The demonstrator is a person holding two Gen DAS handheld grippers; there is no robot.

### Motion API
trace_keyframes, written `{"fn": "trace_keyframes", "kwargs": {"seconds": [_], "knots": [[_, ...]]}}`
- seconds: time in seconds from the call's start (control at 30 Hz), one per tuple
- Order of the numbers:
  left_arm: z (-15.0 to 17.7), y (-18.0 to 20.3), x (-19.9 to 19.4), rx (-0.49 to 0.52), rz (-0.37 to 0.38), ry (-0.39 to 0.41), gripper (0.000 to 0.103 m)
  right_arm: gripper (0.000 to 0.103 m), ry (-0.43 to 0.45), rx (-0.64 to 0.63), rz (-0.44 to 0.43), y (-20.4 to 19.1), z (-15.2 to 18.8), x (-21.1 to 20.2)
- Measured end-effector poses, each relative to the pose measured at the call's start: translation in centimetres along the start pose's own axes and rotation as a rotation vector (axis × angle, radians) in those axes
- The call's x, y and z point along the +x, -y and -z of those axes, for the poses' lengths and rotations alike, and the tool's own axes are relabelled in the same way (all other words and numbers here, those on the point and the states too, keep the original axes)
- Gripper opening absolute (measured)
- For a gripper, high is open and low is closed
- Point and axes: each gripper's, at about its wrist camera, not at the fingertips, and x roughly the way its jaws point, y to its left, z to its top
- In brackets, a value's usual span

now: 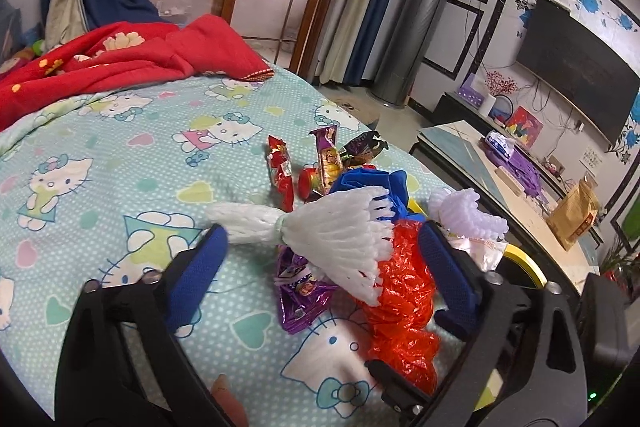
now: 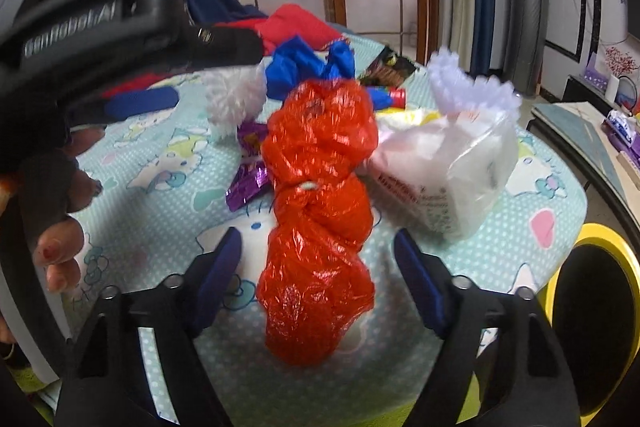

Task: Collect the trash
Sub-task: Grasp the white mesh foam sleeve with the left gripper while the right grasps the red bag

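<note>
On the bed (image 1: 120, 155) we level both grippers, jaws released: the right gripper (image 2: 318, 275) straddles the red bag (image 2: 320, 195); the left gripper (image 1: 324, 259) frames white foam netting (image 1: 340, 231) at 12 o'clock.

The crumpled red bag (image 2: 318, 223) at the centre of the right wrist view is thin, crinkly plastic film, glossy with sharp highlights. Right of it, the white bag (image 2: 448, 163) is softer translucent plastic. In the left wrist view's middle, the white net sleeve (image 1: 340, 239) looks like matt foam mesh, ribbed and spongy. Below it, the purple wrapper (image 1: 300, 295) is shiny metallic foil, as are the snack wrappers (image 1: 324, 163) above. The bedsheet (image 1: 120, 163) is matt printed cloth. The fingers (image 1: 200, 279) wear rough blue textured pads on smooth black plastic. At lower right, the yellow bin rim (image 2: 600, 231) is smooth plastic.
</note>
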Motion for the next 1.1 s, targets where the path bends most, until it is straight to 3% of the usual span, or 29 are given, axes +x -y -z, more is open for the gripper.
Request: {"fn": "trace_keyframes", "kwargs": {"seconds": [0.2, 0.27, 0.33, 0.43, 0.7, 1.1], "knots": [[0.6, -0.1, 0.5, -0.014, 0.012, -0.025, 0.056, 0.044, -0.020, 0.031, -0.025, 0.5, 0.4, 0.2], [0.7, -0.1, 0.5, -0.008, 0.002, -0.029, 0.046, 0.042, -0.018, 0.038, -0.031, 0.7, 0.4, 0.0], [0.8, -0.3, 0.4, -0.007, 0.004, -0.031, 0.029, 0.040, -0.018, 0.041, -0.033, 0.9, 0.6, -0.2], [0.9, -0.5, 0.3, -0.010, 0.019, -0.037, 0.015, 0.035, -0.015, 0.041, -0.041, 1.2, 0.5, -0.7], [0.6, -1.4, -1.3, -0.023, 0.072, -0.004, 0.008, 0.025, 0.031, 0.021, -0.056, 1.8, 0.4, -2.9], [-0.7, -0.9, -4.6, -0.005, 0.114, 0.076, 0.007, 0.024, 0.148, -0.066, -0.079, 0.9, 0.3, -6.7]]}}
